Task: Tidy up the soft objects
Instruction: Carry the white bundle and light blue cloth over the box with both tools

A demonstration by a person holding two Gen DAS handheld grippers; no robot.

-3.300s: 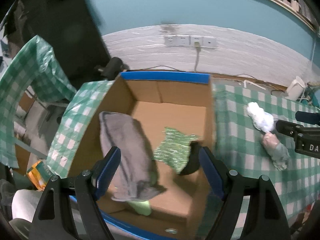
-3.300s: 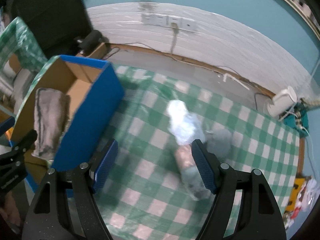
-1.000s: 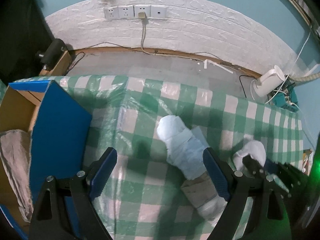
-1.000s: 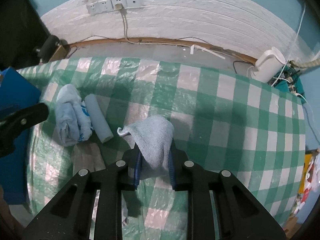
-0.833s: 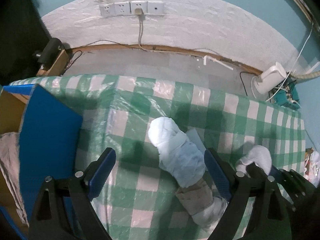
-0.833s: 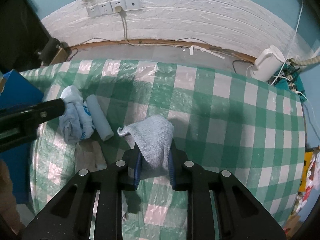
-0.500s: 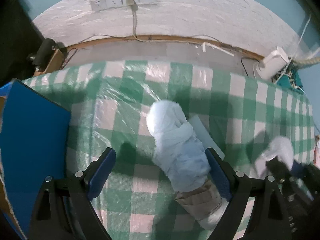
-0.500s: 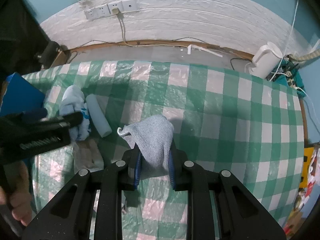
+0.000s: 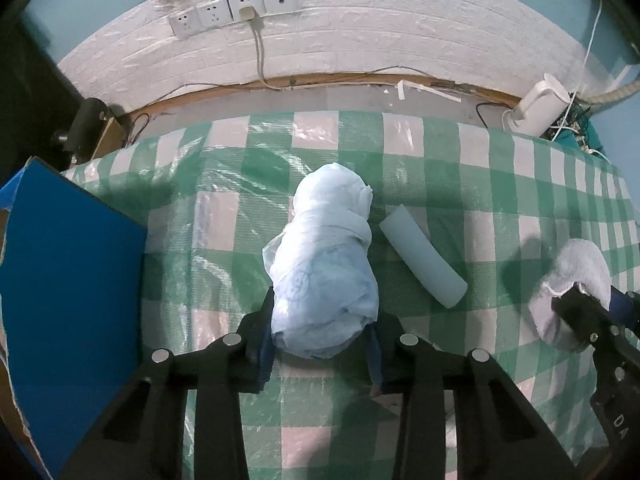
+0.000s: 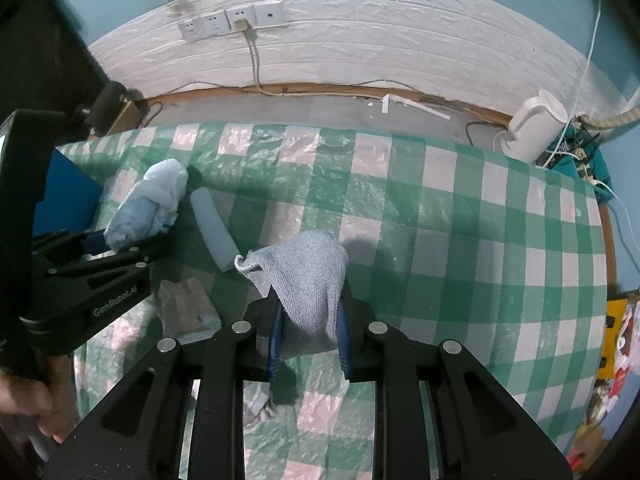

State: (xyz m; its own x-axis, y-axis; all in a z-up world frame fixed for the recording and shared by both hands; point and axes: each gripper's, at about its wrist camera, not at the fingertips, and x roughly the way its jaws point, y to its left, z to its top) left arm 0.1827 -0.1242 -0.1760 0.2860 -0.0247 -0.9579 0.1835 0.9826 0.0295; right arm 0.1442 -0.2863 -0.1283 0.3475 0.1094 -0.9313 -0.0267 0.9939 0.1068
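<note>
The left tool (image 9: 320,340) is clamped on the near end of a pale blue rolled cloth bundle (image 9: 324,264), its blue-lined fingers (image 9: 265,344) pressed into both sides of the fabric. The bundle lies lengthwise on the green-and-white checked surface (image 9: 460,168), its white knotted end pointing toward the wall. Just beside it on the right lies a pale blue roll (image 9: 422,255), angled and apart from the bundle. At the left edge stands the blue outer wall of a cardboard box (image 9: 72,280), near the bundle but not touching it.

The right tool (image 10: 308,340) grips a grey-blue knitted cloth (image 10: 304,276), which stands up between its fingers (image 10: 275,336) in a peak with one corner curling to the left. From the right wrist view, a crumpled beige cloth (image 10: 184,308) lies on the surface between the two tools, below the pale blue roll (image 10: 212,232).

Along the white brick wall sit wall sockets (image 9: 236,10) with one cable plugged in, and a white appliance (image 9: 536,104) stands on the floor beyond the far right corner of the surface
</note>
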